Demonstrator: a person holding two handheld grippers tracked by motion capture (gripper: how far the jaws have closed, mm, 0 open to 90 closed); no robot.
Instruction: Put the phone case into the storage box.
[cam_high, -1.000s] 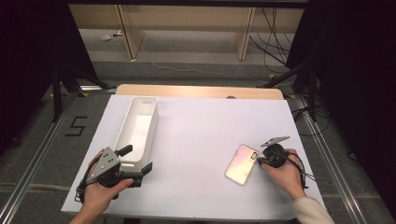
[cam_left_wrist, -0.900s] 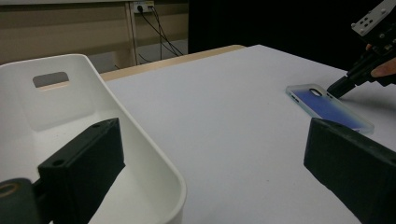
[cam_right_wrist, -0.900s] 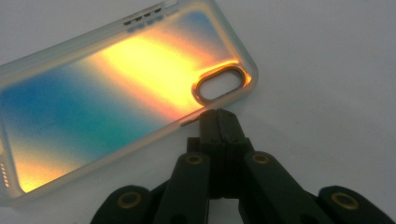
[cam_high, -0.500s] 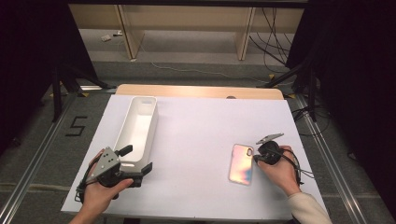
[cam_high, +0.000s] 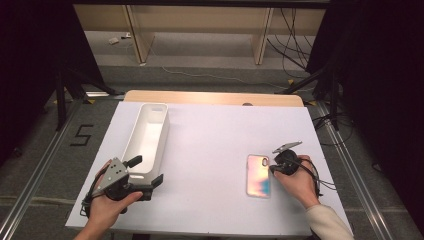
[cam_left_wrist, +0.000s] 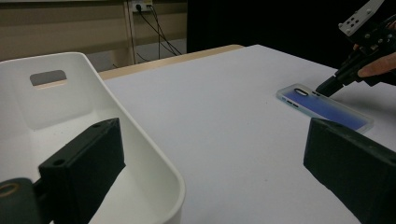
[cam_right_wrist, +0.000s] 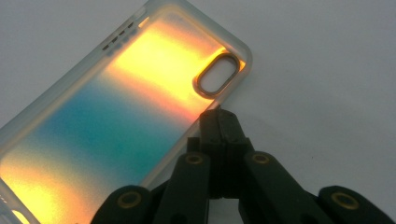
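iridescent phone case lies flat on the white table, right gripper at its edge.

right gripper's jaws are pressed together with nothing between them, tips at the case's long side by the camera cutout. left gripper rests at the near end of the white bin, well apart from the case, jaws wide apart and holding nothing, one over the bin's corner.

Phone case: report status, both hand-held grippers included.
Right hand-held gripper shut, tips at phone case edge. Left hand-held gripper open beside white bin. Case flat, nothing in the way.
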